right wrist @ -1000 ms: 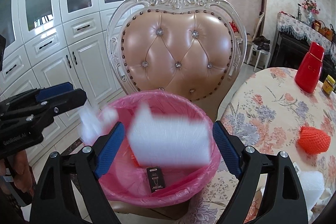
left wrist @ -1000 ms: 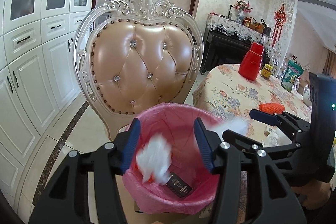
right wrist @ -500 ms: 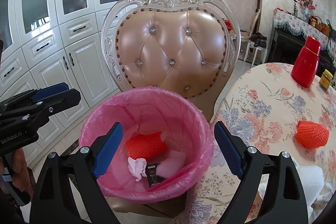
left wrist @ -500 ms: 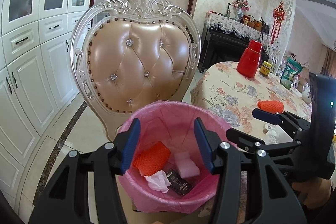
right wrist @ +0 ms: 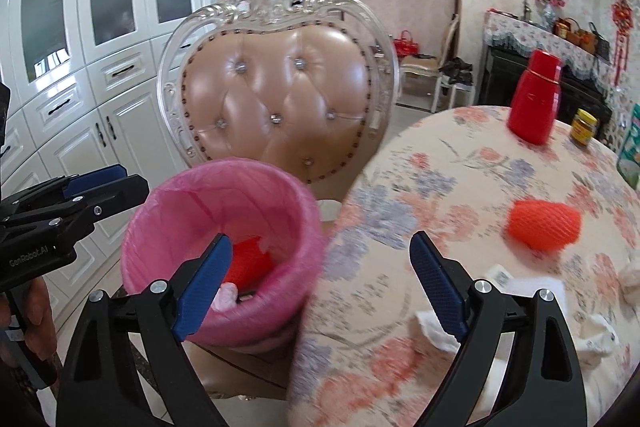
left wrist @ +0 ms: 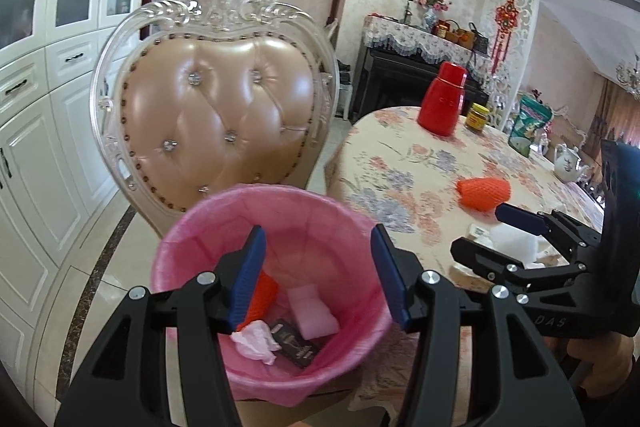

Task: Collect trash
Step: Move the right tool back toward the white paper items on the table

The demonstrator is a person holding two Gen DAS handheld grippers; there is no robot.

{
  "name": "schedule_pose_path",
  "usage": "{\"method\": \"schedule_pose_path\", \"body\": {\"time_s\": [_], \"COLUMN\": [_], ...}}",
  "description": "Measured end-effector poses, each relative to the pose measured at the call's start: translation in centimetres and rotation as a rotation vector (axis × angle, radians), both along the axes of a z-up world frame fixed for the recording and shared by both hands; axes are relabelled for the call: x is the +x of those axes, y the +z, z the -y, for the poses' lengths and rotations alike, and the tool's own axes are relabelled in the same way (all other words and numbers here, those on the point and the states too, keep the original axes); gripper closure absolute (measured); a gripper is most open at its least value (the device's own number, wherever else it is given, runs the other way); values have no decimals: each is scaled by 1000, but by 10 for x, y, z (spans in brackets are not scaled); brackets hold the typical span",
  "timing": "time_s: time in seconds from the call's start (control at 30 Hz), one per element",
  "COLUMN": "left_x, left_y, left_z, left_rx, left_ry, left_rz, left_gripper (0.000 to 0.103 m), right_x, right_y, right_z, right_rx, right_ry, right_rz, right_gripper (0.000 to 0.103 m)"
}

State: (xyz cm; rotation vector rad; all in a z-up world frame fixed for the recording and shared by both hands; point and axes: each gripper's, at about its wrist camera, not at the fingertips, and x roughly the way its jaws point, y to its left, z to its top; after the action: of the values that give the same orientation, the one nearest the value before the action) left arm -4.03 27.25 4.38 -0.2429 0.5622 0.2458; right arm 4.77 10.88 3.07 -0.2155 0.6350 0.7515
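Note:
The pink-lined trash bin [left wrist: 264,195] stands on a chair seat beside the table. Inside lie an orange foam net [left wrist: 262,293], a white foam piece [left wrist: 312,311], a crumpled tissue [left wrist: 254,341] and a black packet [left wrist: 294,341]. My left gripper [left wrist: 318,277] hangs open and empty over the bin. My right gripper [right wrist: 320,279] is open and empty, straddling the bin rim [right wrist: 224,179] and the table edge. On the table lie another orange foam net [right wrist: 542,225], a white foam piece [right wrist: 532,287] and crumpled tissues [right wrist: 596,339].
A tufted chair back [left wrist: 216,123] rises behind the bin. The floral-cloth table [right wrist: 440,187] carries a red flask [right wrist: 536,107], a yellow-lidded jar [right wrist: 584,129], a teapot [left wrist: 568,163] and a green bag [left wrist: 530,125]. White cabinets [right wrist: 80,87] line the left wall.
A second ago white pieces were falling from both grippers; they now lie in the bin. Both grippers have swung right, toward the table.

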Motion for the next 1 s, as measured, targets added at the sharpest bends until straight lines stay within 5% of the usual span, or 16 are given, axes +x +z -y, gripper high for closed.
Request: {"method": "schedule_pose_path", "body": {"time_s": [1.0], "left_x": [81], "left_y": [-15], "left_z": [161], "left_rx": [3], "left_ry": [-264], "left_rz": [-29], "left_gripper": [45], "right_x": [35], "right_y": [-15], "right_z": [200], "right_rx": [20], "right_ry": [-320], "right_rz": [-11], "right_gripper": [18]}}
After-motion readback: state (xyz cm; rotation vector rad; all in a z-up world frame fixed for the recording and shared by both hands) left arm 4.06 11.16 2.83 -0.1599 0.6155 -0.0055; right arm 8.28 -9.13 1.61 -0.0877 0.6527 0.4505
